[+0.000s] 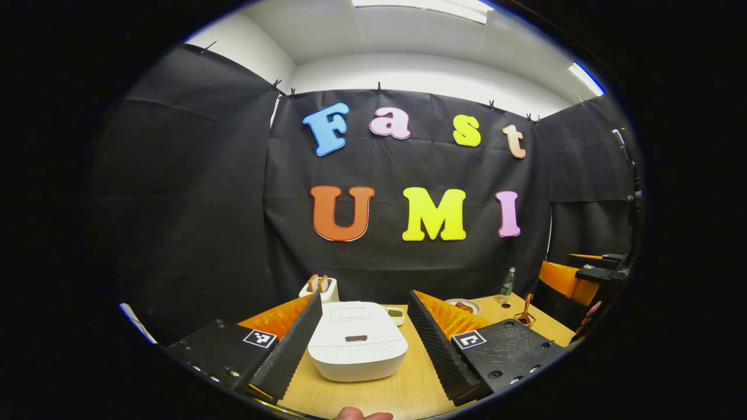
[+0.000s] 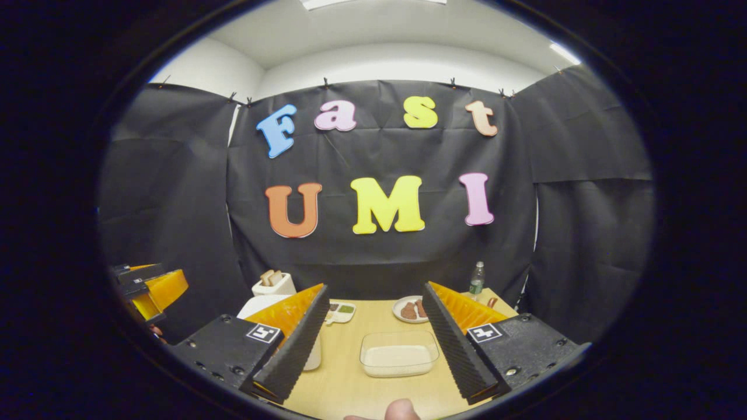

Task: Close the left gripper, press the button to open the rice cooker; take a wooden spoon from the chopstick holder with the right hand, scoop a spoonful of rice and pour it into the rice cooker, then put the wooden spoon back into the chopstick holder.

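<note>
Framing rice cooker [image 1: 357, 341] between spread fingers [image 1: 292, 344]

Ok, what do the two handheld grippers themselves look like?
Left gripper and right gripper match: two long ridged fingers each, on black bolted blocks with a square black-and-white marker per block. No sleeve or cable is visible.

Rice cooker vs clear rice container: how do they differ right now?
The rice cooker is white, opaque and domed, with its lid shut; the rice container is clear, shallow and open-topped, with its rice visible. The cooker sits between the open left gripper fingers, the container between those of the open right gripper. Both rest on the wooden table.
</note>
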